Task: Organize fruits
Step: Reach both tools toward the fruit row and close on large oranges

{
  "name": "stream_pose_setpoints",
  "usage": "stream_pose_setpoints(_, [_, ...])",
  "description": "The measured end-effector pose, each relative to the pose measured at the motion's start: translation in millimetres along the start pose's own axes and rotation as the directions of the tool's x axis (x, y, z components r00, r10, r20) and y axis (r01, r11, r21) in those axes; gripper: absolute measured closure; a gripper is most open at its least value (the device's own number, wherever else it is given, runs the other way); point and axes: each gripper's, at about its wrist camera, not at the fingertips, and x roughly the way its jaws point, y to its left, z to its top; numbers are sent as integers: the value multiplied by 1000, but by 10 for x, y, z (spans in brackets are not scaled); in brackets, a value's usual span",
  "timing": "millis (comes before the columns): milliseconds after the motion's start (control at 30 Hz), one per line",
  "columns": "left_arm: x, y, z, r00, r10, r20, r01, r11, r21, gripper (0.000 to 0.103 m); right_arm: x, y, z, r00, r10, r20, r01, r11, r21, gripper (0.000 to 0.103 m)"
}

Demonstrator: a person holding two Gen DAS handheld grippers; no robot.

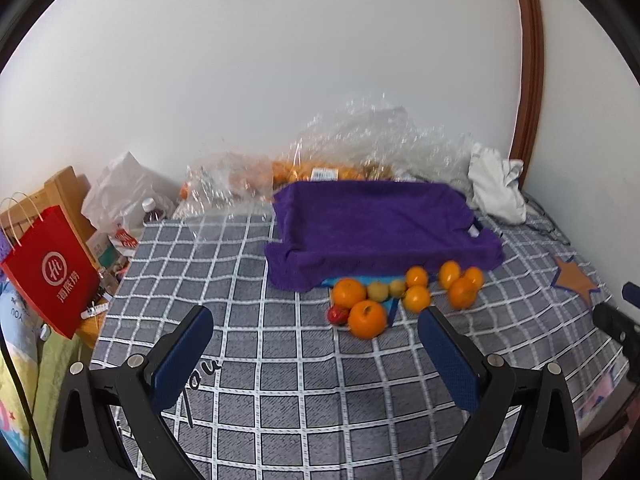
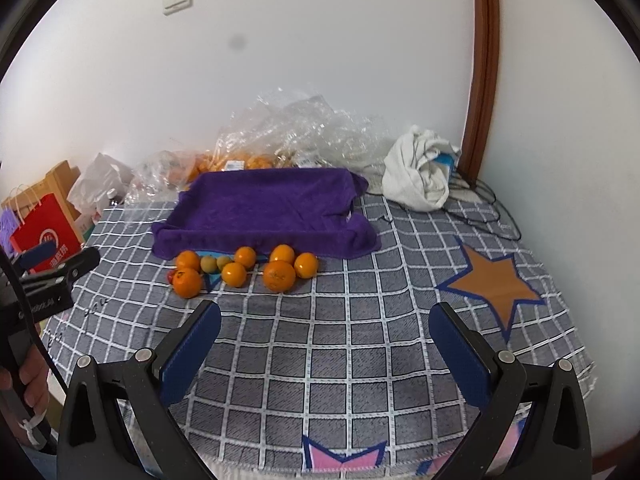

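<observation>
Several oranges, two small yellow-green fruits and a small red fruit lie in a loose row on the checked cloth, just in front of a tray draped with a purple towel. My left gripper is open and empty, short of the fruits. My right gripper is open and empty, in front and right of the fruits. The left gripper also shows at the left edge of the right wrist view.
Crumpled clear plastic bags with more oranges lie behind the tray against the wall. A white cloth and cables lie at the back right. A red paper bag stands off the left edge.
</observation>
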Motion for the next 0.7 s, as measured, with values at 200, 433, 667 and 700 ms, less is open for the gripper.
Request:
stream_pose_setpoints(200, [337,55,-193,998,-24,-50,24,1000,2,9,517,-44,-120,998,34,-47,-35,999,-12,1])
stream_pose_setpoints(433, [725,10,-310,991,-64,-119,65,998,7,25,983,-67,-245,995,10,-96,-11,1000,-5,6])
stream_pose_setpoints(667, [974,-129,-318,983,-123,-137,128,991,28,32,1223,-103,-268,994,18,-108,-18,1000,7,15])
stream_pose_setpoints(700, [1002,-133,-316,981,-132,-141,137,990,26,32,1250,-104,-262,994,8,-107,-8,1000,-1,16])
